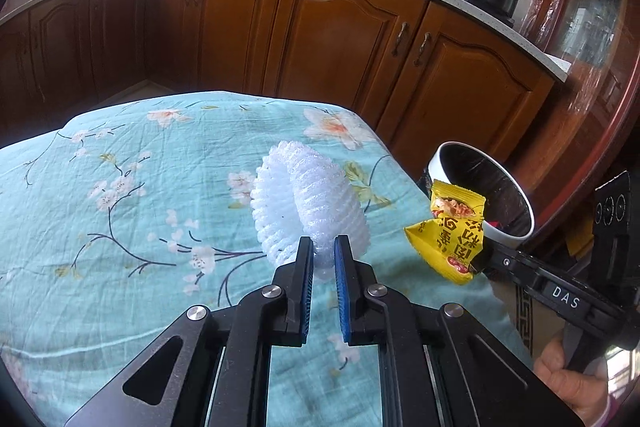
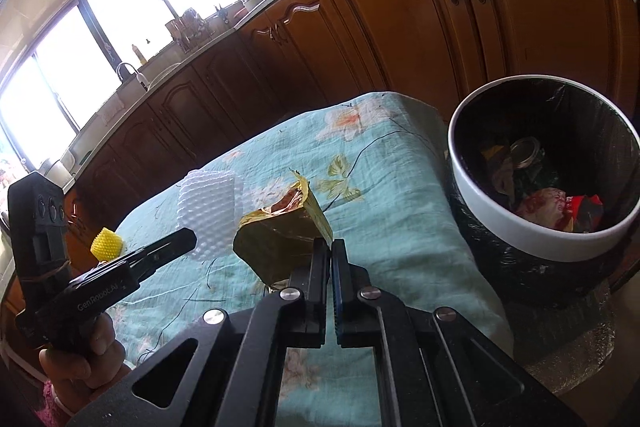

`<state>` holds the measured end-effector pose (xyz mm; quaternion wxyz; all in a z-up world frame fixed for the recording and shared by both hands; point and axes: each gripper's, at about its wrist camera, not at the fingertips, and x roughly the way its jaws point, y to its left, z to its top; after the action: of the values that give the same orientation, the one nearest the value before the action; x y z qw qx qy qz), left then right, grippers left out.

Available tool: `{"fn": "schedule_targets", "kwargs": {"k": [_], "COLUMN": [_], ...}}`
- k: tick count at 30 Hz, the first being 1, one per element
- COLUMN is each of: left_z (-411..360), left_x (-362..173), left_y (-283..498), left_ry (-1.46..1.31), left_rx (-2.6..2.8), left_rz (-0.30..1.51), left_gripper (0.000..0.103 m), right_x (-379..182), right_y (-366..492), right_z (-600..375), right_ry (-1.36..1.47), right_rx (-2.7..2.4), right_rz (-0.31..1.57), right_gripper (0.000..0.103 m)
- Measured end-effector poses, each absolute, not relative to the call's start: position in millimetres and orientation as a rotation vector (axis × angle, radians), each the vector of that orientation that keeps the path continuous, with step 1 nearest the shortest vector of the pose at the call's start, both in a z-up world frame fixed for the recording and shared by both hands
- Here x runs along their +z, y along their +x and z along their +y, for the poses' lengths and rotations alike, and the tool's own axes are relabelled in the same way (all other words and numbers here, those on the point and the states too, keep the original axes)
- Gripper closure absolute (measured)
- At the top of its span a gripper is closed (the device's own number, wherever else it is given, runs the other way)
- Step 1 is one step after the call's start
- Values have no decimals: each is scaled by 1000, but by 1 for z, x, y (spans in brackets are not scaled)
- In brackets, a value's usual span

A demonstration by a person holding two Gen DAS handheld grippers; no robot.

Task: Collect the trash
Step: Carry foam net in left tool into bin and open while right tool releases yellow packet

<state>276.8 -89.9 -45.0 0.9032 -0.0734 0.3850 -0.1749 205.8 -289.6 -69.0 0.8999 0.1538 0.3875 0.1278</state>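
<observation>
Left gripper [image 1: 324,247] pinches ribbed white foam net [image 1: 308,203]; right gripper [image 2: 331,249] clamps crinkly yellow wrapper [image 2: 280,243], round white-rimmed bin [image 2: 540,247] just right.

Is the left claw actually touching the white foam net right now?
Touching. The left wrist view shows the left claw with its blue pads pinching the lower edge of the white foam net between them.

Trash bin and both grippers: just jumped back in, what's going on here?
Both grippers are loaded. The left gripper is shut on a white foam net above the floral-clothed table. The right gripper is shut on a yellow snack wrapper, near the trash bin, which already holds rubbish. A small yellow foam piece remains on the table.
</observation>
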Motion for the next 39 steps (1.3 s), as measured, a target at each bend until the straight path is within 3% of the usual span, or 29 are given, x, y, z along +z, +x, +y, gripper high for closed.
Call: {"fn": "schedule_targets", "kwargs": {"k": [39], "left_z": [-171], "left_x": [-25], "left_y": [249], "left_ry": [-24], "left_rx": [-492], "left_rz": [820], "left_gripper": [94], "right_x": [-50], "right_y": [160], "right_z": [-387], "right_ry": [404], "right_rx": [139], "right_rz": [721], "right_gripper": [101]}}
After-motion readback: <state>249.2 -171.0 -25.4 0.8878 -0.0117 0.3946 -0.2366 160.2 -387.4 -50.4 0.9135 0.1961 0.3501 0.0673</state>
